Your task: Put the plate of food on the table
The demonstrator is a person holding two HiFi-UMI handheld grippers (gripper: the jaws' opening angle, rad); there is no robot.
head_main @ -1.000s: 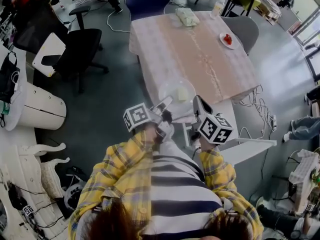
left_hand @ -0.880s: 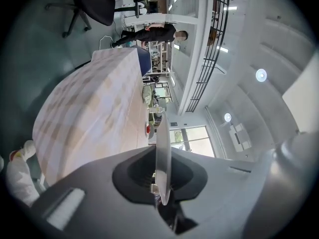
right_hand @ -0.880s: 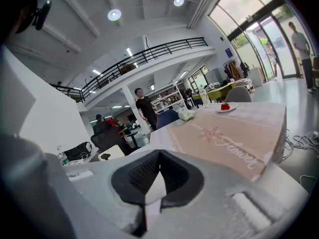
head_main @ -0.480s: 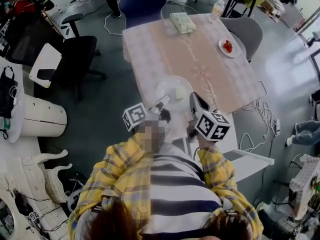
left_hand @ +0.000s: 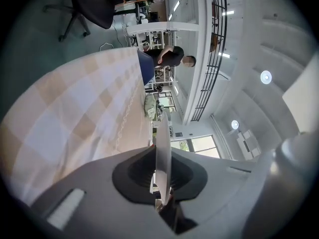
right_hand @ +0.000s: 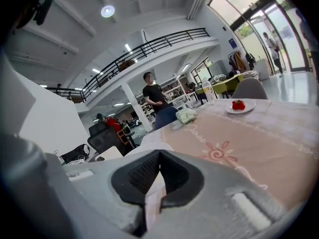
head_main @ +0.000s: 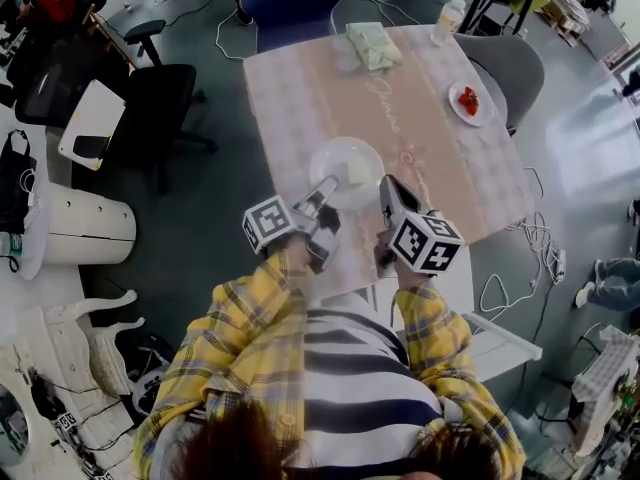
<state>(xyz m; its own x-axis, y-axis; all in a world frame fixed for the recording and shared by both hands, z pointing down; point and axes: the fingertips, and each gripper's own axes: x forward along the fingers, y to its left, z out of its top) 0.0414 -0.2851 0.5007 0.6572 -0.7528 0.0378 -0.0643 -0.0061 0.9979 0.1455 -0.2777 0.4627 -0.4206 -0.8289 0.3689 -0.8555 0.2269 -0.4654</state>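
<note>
Mid-delivery, by the look of it. Pinching the near rim of the clear plate (head_main: 332, 156) in the left gripper (head_main: 325, 190), pads pressed tight on the glass, seen edge-on in the left gripper view. Bearing one pale piece of food (head_main: 357, 173) toward the plate's right side. Holding the right gripper (head_main: 388, 186) pressed together on nothing, just beside the plate's right rim and apparently not touching it. Positioned over the near half of the clothed tabletop (head_main: 400, 78), inside its front edge; cannot tell whether resting on the cloth or hanging slightly above it. Sharing that tabletop with a small plate (head_main: 468, 100) of red food at the far right, a folded packet (head_main: 372, 45) and a bottle (head_main: 450, 16) at the far edge, all well apart from the landing spot. Judged done: bringing the plate above the tabletop. Judged left: settling it flat on the cloth, spreading the left gripper off the rim and backing clear without tipping the food.
</note>
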